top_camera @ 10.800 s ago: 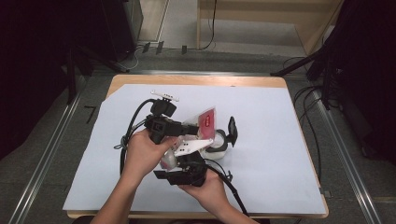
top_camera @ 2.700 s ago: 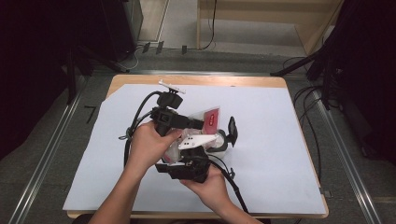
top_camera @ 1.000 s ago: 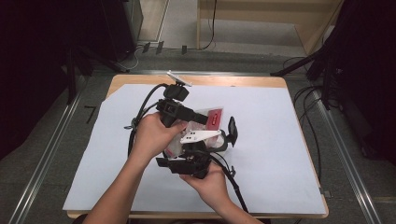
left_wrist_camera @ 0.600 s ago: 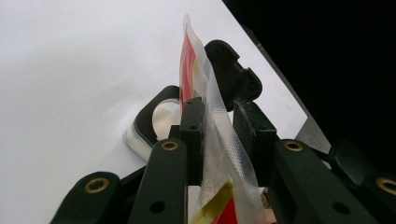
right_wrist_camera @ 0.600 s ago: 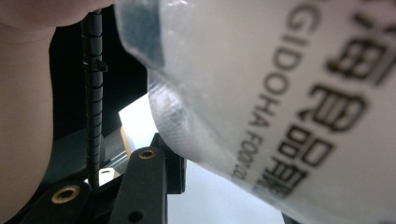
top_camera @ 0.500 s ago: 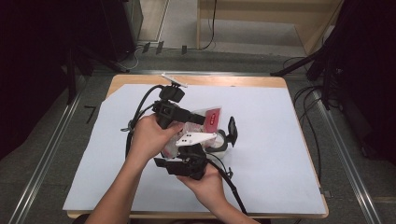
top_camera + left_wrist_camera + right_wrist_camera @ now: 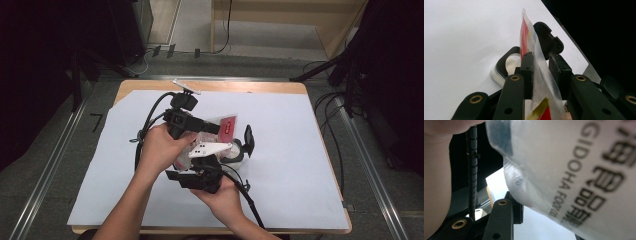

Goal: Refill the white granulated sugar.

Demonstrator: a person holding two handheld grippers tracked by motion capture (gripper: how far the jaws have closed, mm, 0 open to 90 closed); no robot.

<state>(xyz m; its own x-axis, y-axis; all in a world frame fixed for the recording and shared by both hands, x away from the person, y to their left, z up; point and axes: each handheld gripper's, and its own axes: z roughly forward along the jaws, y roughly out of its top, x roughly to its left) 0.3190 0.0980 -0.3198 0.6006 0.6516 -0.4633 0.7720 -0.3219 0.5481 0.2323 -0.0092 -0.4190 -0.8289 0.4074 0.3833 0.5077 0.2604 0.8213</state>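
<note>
Work in hand: a clear plastic food pouch with red and yellow print (image 7: 226, 126) is held up over the table between the two grippers, apparently so that it can be torn open or emptied.
Left gripper (image 7: 541, 61): its jaws are clamped on the crinkled clear seal edge of the pouch, which stands on edge between the two black pads in the left gripper view.
Right gripper (image 7: 200, 175): it sits low and near the person, under the left one; in the right gripper view the printed clear film lies close against the camera and over the one jaw in sight, but whether the pads press on it I cannot tell.
Container: a shallow white round bowl with a black rim and a hinged black lid standing open (image 7: 239, 148) rests on the white paper sheet covering the wooden table (image 7: 300, 150), just under and beyond the pouch.
Change: compared with the frames of the last second, almost nothing; both hands sit in the same spot and the pouch hangs at the same tilt. Over the longer span the left gripper has risen slightly and swung up-table.
Meaning: the grip looks settled, so I judge that the pull or pour over the bowl is the step about to come, not yet begun.
</note>
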